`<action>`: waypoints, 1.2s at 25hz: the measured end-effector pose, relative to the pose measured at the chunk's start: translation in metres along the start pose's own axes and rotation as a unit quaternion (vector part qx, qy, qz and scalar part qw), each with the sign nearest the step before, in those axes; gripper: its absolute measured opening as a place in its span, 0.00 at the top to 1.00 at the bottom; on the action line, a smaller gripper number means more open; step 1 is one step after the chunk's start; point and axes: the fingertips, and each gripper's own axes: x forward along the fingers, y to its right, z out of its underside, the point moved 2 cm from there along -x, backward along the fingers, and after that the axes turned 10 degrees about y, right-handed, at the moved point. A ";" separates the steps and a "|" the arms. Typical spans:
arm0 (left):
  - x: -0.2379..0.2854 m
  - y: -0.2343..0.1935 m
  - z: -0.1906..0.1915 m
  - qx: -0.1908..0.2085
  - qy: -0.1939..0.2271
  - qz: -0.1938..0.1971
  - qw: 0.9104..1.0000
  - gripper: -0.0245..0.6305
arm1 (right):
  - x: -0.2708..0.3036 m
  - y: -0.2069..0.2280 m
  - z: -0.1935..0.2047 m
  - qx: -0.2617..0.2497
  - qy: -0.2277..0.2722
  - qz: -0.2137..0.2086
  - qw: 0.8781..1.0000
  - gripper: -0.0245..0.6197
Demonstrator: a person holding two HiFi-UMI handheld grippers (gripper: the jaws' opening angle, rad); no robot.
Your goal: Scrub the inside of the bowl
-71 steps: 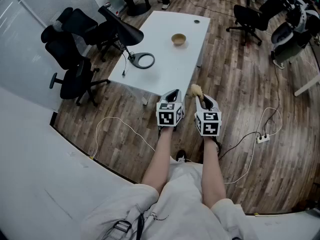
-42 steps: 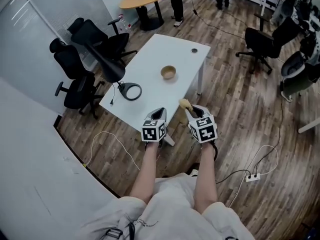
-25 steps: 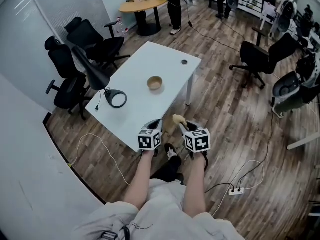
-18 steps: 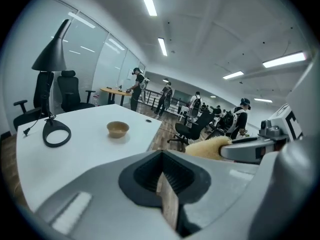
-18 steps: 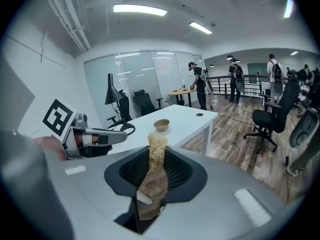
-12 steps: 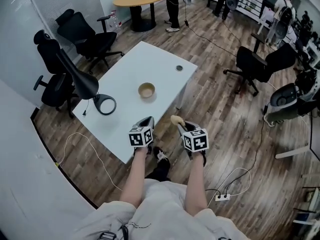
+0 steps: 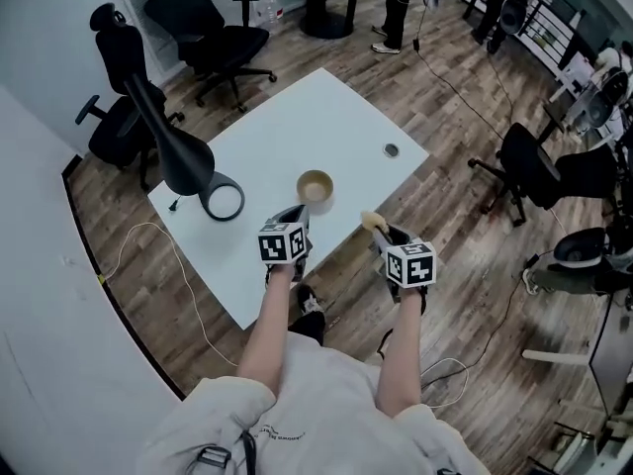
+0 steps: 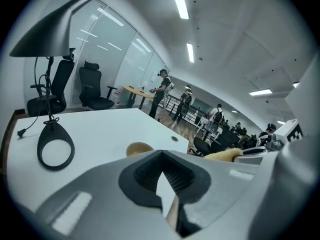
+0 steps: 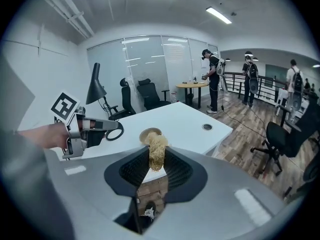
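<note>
Bowl: a small round tan wooden bowl [image 7: 316, 185] stands upright on the white rectangular table [image 7: 297, 107]; it is near the edge facing the person, just ahead of the left gripper and not touching it
Left gripper [image 7: 295, 216]: jaws drawn together with nothing between them; it hovers over the table's near edge
Right gripper [image 9: 156, 170]: jaws clamped on a yellowish fibrous scrubbing pad [image 9: 157, 149], which sticks up past the tips; it is held off the table's edge, over the wooden floor, apart from the bowl
Stage: judged to be the approach; scrubbing not yet begun
Risk, bowl: it looks light and nothing holds it; a hard push with the pad could skid it toward the near edge or tip it
Risk, left jaws: brought in closed, they could knock the rim rather than steady it
Risk, pad: only its lower part is gripped; heavy pressure could fold it or drag it out
Risk, neighbour: the black desk lamp [image 7: 183, 151] stands near on the left; a wide sweep could catch it
</note>
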 end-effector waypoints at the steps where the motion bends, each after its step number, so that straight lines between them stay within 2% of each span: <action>1: 0.008 -0.007 -0.004 -0.008 -0.001 -0.006 1.000 0.96 | 0.010 0.003 -0.005 -0.008 -0.007 -0.004 1.000 0.80; 5: 0.036 -0.033 -0.017 -0.018 -0.011 -0.015 1.000 0.96 | 0.051 0.010 -0.028 -0.042 -0.031 -0.021 0.998 0.79; 10: 0.064 -0.047 -0.056 0.016 -0.021 -0.010 1.000 0.96 | 0.083 0.016 -0.072 -0.047 -0.023 -0.031 0.998 0.79; 15: 0.071 -0.052 -0.092 0.043 -0.025 -0.019 0.999 0.96 | 0.090 0.023 -0.096 -0.046 -0.022 -0.040 0.998 0.79; 20: 0.071 -0.053 -0.086 0.055 -0.047 -0.005 0.997 0.96 | 0.100 0.033 -0.110 -0.035 -0.015 -0.043 0.998 0.79; 23: 0.064 -0.065 -0.079 0.062 -0.063 -0.015 0.996 0.96 | 0.118 0.025 -0.115 -0.040 -0.019 -0.060 0.997 0.79; 30: 0.054 -0.089 -0.039 0.021 -0.080 -0.051 0.995 0.96 | 0.164 -0.004 -0.097 -0.098 -0.062 -0.128 0.985 0.79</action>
